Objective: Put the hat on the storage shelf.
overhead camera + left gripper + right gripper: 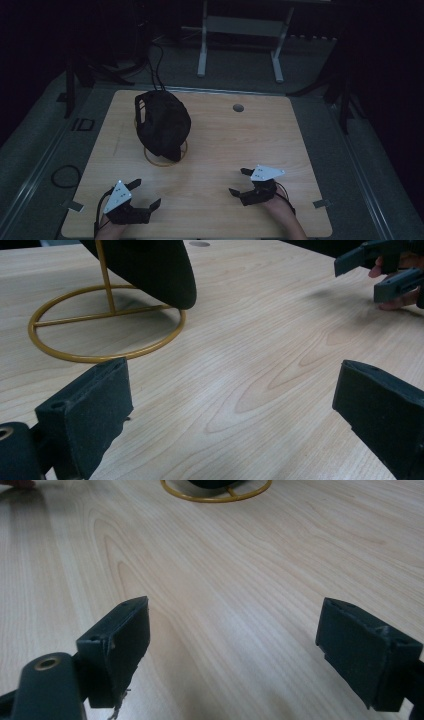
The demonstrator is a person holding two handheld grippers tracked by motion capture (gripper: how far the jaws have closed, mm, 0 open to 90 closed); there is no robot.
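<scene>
So the setup is a light wooden bench (225,150) in a pretty dark room. On the far left part of it sits a black bag-like thing (162,124), some kind of dark fabric lump, perched on a gold wire stand (165,159) with a ring base. Can't really tell what the black thing is exactly, too dim. In the left gripper view you can see the ring base flat on the wood with a thin upright rod going up into the black shape, which overhangs the ring.

The left gripper (145,195) is down at the near left corner of the bench, jaws spread wide with nothing between them, just bare wood showing in the gap. The right gripper (239,182) is at the near right, well apart from the stand, jaws also wide open and empty. Both have the grey three-cornered plate on top.

There's a small round hole (238,107) in the bench toward the far right side. Past the far edge there's a white metal frame (240,40) on the floor.
</scene>
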